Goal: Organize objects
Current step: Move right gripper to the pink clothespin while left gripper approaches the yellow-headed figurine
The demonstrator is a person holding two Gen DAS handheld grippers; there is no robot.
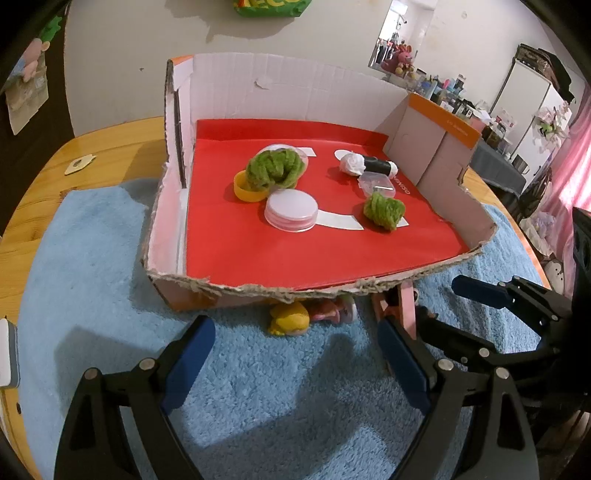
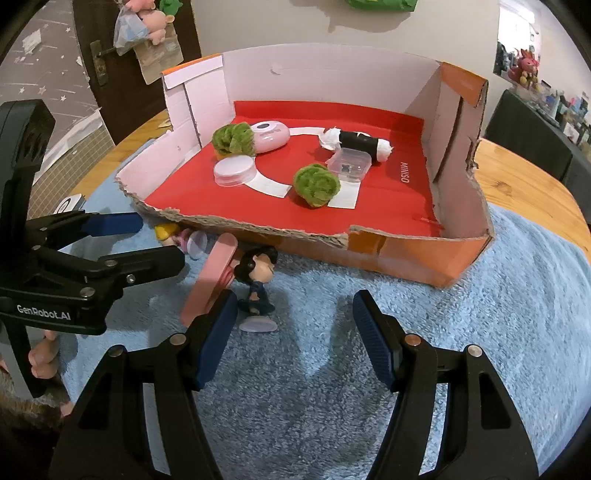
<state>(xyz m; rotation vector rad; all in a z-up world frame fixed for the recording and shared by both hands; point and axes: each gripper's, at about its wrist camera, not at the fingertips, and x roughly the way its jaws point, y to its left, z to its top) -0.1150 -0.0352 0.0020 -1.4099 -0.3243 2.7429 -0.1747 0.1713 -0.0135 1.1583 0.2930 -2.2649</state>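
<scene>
Hidden under the box's near wall and cut at the frame edges

The yellow figurine (image 1: 288, 319) and the pink one (image 1: 332, 312) beside it lie half under the torn cardboard box (image 1: 258, 291), details too small to tell. The pink clip (image 2: 212, 277) covers the dark-haired figurine (image 2: 256, 280) on its left. The green bag (image 1: 271, 5) on the far wall is cut off at the top.

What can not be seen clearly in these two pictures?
- Left wrist view: small yellow-haired toy figure, half hidden under the torn cardboard box.
- Left wrist view: pink flat stick, partly behind the left gripper.
- Right wrist view: pink oval device, partly behind the green fuzzy bundle.
</scene>
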